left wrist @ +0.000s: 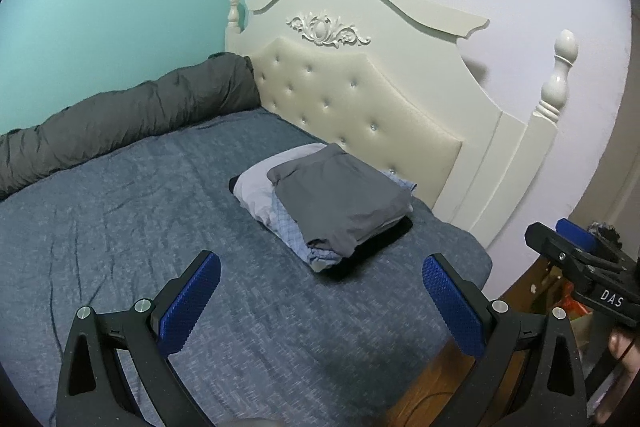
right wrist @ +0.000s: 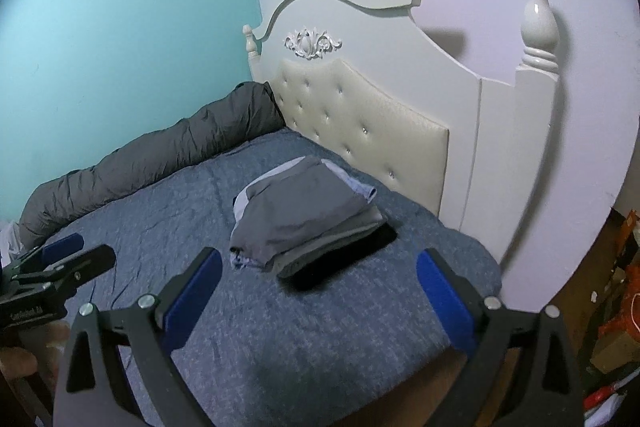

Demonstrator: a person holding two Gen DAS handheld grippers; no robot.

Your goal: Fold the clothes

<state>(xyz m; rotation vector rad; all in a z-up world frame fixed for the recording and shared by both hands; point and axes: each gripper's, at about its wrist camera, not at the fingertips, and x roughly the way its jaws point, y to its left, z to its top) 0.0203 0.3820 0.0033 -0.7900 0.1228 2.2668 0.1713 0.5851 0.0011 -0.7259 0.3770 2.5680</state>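
Bed (left wrist: 120, 227) mostly bare; rolled grey duvet (left wrist: 120, 115) along far edge. Folded clothes stack (left wrist: 332, 203) near headboard-end corner, looks done, nothing unfolded in view. Left gripper (left wrist: 320, 303) & right gripper (right wrist: 318, 301) both wide, empty.

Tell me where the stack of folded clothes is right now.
In both wrist views the stack of folded clothes lies on the blue bedspread near the cream headboard, ahead of both open grippers.
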